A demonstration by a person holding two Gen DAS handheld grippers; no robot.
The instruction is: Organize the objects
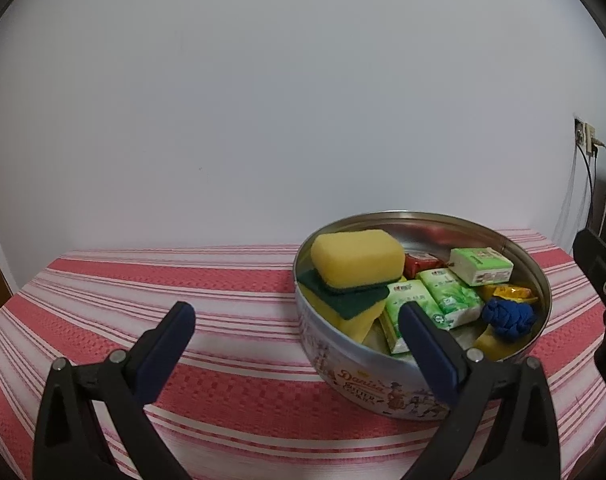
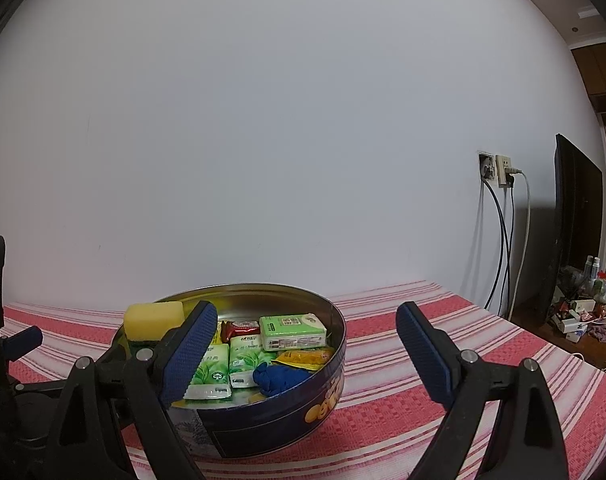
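Note:
A round cookie tin (image 1: 343,376) (image 2: 287,412) stands open on the red-and-white striped tablecloth. Inside lie two yellow-and-green sponges (image 1: 357,264) (image 2: 153,320), several green tissue packs (image 1: 451,300) (image 2: 293,330), a red sachet (image 1: 421,263) (image 2: 241,329), a yellow sachet (image 1: 511,292) (image 2: 305,357) and a blue knotted cloth (image 1: 509,318) (image 2: 281,378). My left gripper (image 1: 299,318) is open with nothing between its pads, its right finger just in front of the tin's near rim. My right gripper (image 2: 307,320) is open and empty too, its left finger over the tin's left side.
A white wall rises close behind the table (image 1: 143,280) (image 2: 483,360). At the right, cables hang from wall sockets (image 2: 499,168) beside a dark flat screen (image 2: 575,220). A cluttered surface (image 2: 579,312) with bottles and boxes lies past the table's right edge.

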